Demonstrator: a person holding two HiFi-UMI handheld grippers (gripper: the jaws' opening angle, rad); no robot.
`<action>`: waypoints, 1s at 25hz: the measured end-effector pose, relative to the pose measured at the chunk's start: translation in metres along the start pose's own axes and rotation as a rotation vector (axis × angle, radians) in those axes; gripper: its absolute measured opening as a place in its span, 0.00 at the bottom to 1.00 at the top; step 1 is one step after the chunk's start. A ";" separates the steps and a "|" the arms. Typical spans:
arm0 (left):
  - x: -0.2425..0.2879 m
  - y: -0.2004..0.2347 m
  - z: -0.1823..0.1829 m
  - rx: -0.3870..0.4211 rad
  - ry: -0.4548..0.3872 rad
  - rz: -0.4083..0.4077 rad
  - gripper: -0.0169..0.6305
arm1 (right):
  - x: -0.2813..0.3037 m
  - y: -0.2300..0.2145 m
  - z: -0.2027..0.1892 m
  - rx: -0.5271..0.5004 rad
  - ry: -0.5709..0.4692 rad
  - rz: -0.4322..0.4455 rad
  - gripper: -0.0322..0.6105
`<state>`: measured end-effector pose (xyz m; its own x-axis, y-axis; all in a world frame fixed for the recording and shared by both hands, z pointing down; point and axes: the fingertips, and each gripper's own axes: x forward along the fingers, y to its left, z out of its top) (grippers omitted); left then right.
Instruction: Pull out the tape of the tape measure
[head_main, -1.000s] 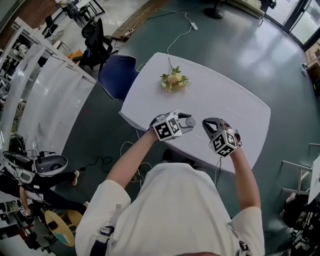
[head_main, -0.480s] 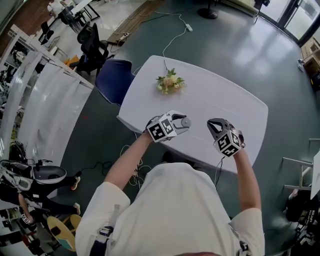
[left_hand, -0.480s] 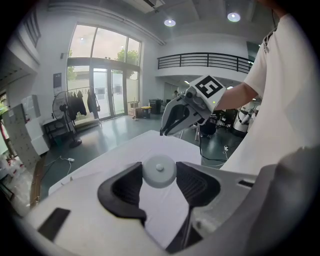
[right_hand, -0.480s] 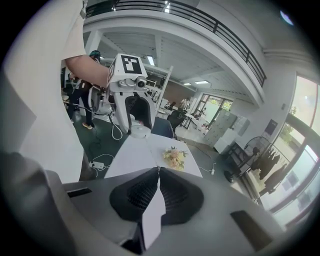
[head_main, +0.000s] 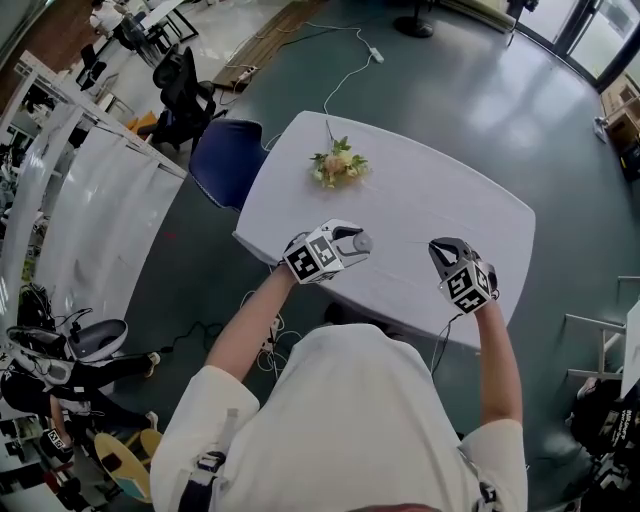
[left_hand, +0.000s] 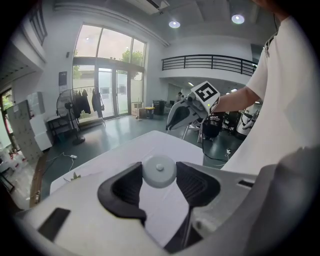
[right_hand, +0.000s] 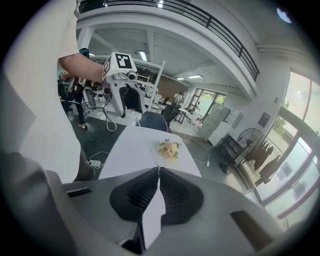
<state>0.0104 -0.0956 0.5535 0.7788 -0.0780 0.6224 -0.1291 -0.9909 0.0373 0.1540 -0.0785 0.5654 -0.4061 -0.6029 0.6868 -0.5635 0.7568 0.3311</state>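
The person stands at the near edge of a white table (head_main: 450, 200) with a gripper in each hand, both raised over its front part and held well apart. The left gripper (head_main: 354, 240) has its fingers (left_hand: 125, 187) spread wide and closed on the tape measure (left_hand: 159, 171), a small round pale case with a little button at its centre. The case sits right at the fingertips, touched by a dark pad on either side. From the head view it shows as a light disc at the front of that gripper, above the table's near left part. The right gripper (head_main: 438, 246) has its fingers (right_hand: 177, 192) brought fully together, with only a thin seam between the pads. They pinch the end of the tape (right_hand: 147, 145), which shows as a fine line running from the fingertips straight across to the left gripper. In the head view the tape is too thin to make out between the two grippers. Further back on the table lies a small bunch of flowers (head_main: 338, 165), pale blooms with green leaves, well apart from both grippers. A blue chair (head_main: 228, 160) stands just beside the table's far left corner.
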 end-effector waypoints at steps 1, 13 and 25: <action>0.000 -0.001 -0.001 0.006 0.004 0.003 0.36 | 0.000 -0.001 -0.001 0.003 0.001 -0.004 0.11; -0.014 0.014 -0.019 -0.033 0.023 0.041 0.36 | -0.016 -0.027 -0.022 0.071 0.015 -0.062 0.11; -0.021 0.029 -0.023 -0.055 0.023 0.083 0.36 | -0.023 -0.047 -0.035 0.121 0.027 -0.130 0.11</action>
<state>-0.0237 -0.1198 0.5595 0.7498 -0.1564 0.6429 -0.2263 -0.9737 0.0270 0.2154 -0.0915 0.5563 -0.3056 -0.6851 0.6612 -0.6931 0.6362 0.3388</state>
